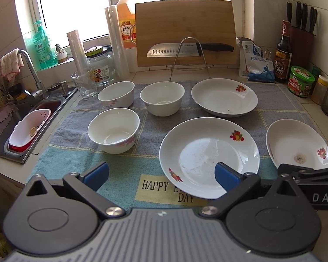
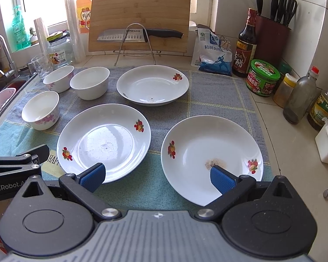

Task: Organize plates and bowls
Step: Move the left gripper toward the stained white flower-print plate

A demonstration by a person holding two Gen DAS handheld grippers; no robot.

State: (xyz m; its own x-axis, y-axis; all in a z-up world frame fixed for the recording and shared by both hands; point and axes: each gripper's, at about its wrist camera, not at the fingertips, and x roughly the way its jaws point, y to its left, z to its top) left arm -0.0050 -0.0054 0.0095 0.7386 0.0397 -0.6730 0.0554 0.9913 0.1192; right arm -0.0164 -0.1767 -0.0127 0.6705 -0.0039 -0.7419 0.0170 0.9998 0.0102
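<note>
Hovering wide open and empty, the left gripper (image 1: pixel 161 174) and right gripper (image 2: pixel 157 175) face three plates and three bowls spread apart on a towel (image 2: pixel 218 91). The near right plate (image 2: pixel 212 152) lies closest to the right gripper; pinching its rim squarely, then lowering it level onto the near left plate (image 2: pixel 103 140), looks soundest.
</note>
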